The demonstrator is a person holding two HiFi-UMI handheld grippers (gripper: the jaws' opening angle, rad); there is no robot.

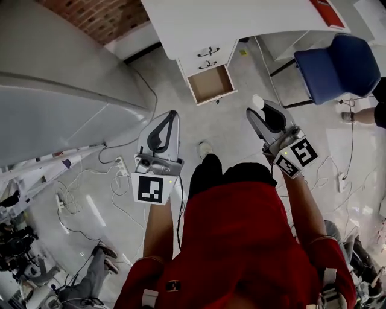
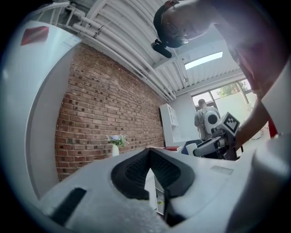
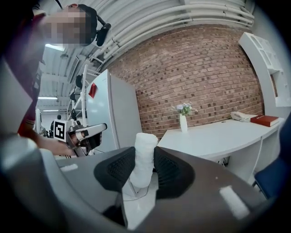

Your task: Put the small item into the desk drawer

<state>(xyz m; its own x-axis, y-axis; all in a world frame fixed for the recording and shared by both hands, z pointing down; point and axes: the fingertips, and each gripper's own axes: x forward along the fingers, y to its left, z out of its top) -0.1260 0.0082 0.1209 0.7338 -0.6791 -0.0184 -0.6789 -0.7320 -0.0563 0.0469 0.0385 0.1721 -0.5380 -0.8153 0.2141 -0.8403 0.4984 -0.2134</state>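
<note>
In the head view the white desk [image 1: 241, 21] stands ahead at the top, and its lowest drawer [image 1: 210, 83] is pulled open with its wooden bottom showing bare. My right gripper [image 1: 260, 111] is held above the floor to the right of the drawer, shut on a small white cylindrical item [image 1: 258, 101]. The right gripper view has that white item [image 3: 145, 148] upright between the black pads [image 3: 170, 170]. My left gripper [image 1: 171, 116] hovers left of the drawer. In the left gripper view its pads [image 2: 136, 170] meet at the tips with nothing between them.
A blue chair [image 1: 338, 66] stands right of the desk. A large grey-white cabinet [image 1: 60, 84] fills the left side. Cables and a power strip [image 1: 122, 166] lie on the floor. On the desk are a red book [image 1: 329, 12] and a vase of flowers [image 3: 183, 119].
</note>
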